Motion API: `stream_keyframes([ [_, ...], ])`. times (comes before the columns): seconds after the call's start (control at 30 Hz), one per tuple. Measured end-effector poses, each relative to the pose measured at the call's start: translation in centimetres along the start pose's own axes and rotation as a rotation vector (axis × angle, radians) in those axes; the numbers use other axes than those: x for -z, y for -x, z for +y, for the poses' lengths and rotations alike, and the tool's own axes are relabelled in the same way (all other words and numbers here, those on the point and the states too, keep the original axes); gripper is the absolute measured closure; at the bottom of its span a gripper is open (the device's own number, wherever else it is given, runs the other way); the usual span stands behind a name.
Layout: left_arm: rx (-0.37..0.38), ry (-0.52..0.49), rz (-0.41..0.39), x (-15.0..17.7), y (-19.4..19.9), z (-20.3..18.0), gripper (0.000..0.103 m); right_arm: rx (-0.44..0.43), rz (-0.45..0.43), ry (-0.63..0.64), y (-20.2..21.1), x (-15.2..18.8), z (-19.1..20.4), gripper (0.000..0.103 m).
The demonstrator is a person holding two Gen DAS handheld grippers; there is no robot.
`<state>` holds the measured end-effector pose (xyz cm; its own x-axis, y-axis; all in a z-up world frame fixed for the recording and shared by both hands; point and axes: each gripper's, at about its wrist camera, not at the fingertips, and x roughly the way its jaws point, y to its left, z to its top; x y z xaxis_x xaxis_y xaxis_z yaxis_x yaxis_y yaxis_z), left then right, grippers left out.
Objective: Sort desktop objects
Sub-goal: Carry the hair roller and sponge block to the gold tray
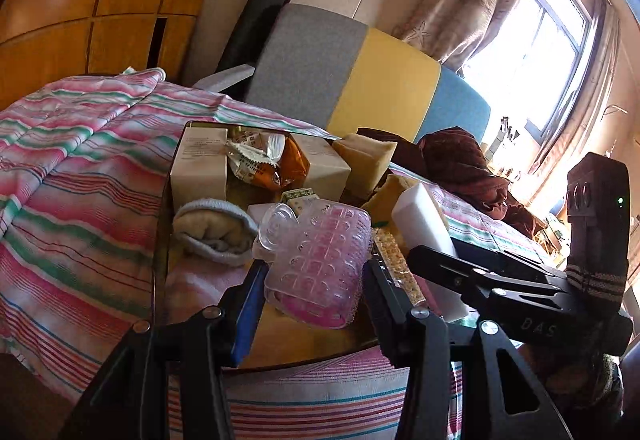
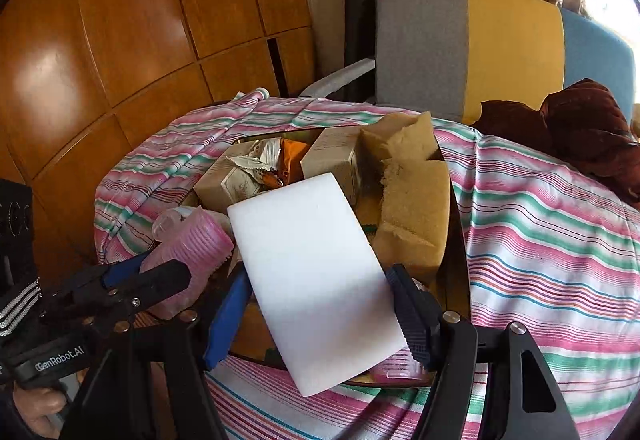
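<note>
A pink ribbed roller in a clear studded cover (image 1: 320, 260) sits between the fingers of my left gripper (image 1: 316, 266), which is shut on it just above a shiny brown tray (image 1: 160, 240). In the right wrist view the same roller (image 2: 192, 240) shows at the left, with the left gripper (image 2: 164, 264) on it. My right gripper (image 2: 320, 276) is shut on a white foam block (image 2: 316, 280), held tilted over the tray's (image 2: 460, 260) near edge. From the left wrist view that block (image 1: 420, 220) rises to the right, clamped by the right gripper (image 1: 436, 252).
The tray lies on a pink-and-green striped bedspread (image 1: 80, 180). It holds beige boxes (image 1: 200, 164), an orange snack packet (image 1: 288, 164), a rolled grey sock (image 1: 216, 232) and yellow sponges (image 2: 416, 216). A grey-yellow-blue headboard (image 1: 360, 88) and dark red cloth (image 1: 460, 160) lie behind.
</note>
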<state>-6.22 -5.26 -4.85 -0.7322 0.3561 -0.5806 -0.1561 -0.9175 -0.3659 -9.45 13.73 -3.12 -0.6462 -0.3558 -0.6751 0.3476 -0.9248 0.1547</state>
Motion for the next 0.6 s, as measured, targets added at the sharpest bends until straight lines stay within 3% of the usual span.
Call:
stream_keyframes([
  [0.27,-0.022,0.016,0.019,0.6,-0.6,0.7,0.054,0.005,0.023,0.002,-1.3,0.3,-0.1,0.03],
  [0.6,-0.054,-0.007,0.014,1.1,0.1,0.6,0.047,-0.054,0.011,-0.02,0.4,1.4,-0.6,0.028],
])
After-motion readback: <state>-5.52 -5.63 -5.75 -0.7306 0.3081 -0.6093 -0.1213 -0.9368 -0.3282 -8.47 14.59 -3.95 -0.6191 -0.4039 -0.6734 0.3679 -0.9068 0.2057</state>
